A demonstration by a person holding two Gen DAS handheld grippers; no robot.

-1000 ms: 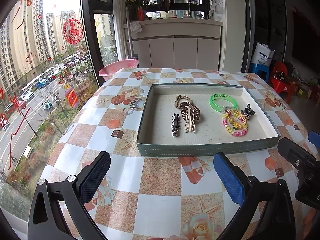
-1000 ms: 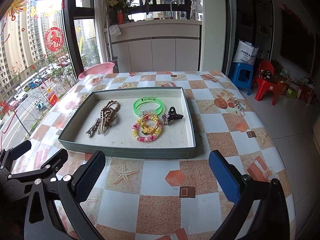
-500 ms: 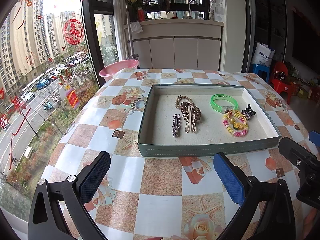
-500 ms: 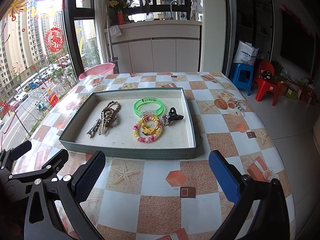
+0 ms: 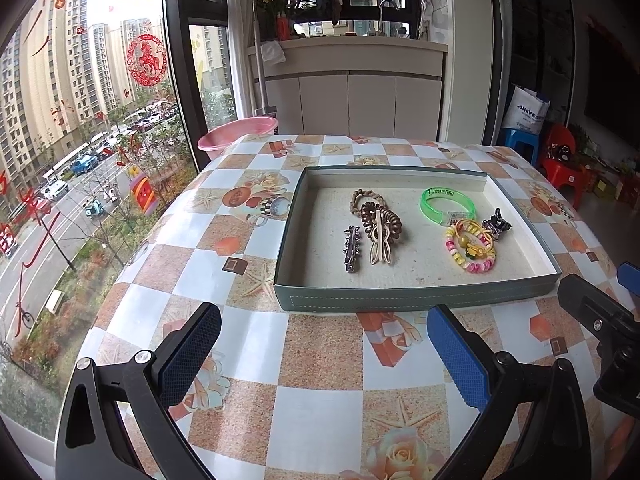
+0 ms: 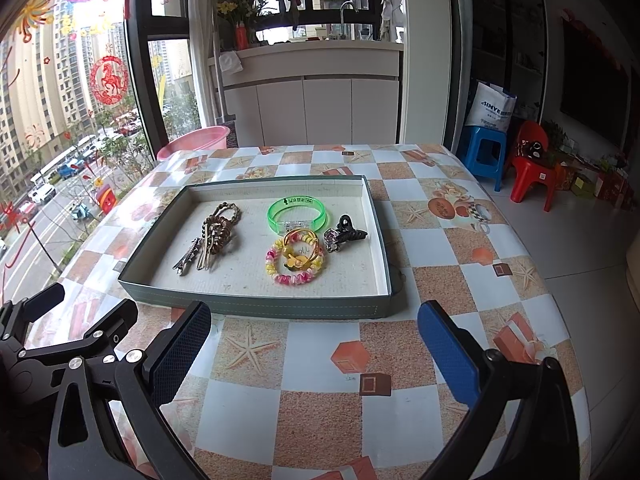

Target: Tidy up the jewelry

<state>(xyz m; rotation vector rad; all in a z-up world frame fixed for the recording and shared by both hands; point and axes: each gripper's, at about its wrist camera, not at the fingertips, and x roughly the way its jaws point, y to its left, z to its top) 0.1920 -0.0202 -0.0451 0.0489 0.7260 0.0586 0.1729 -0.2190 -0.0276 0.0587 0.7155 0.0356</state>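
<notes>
Covering the desk, a checked cloth; grey tray lies w/ long axis left-right. Both grippers hover near tray's front edge, left gripper & right gripper spread wide, holding nothing. Inside: green bangle flat at back; silver clip pointing front-to-back.

Your right gripper sits at the bottom of the frame, jaws spread wide with nothing between them, above the checkered tablecloth. At frame centre lies the grey tray. Inside it: a green bangle at upper centre, a beaded bracelet just below, a black claw clip to the right, and brown hair clips to the left. The left gripper occupies the lower left edge.
</notes>
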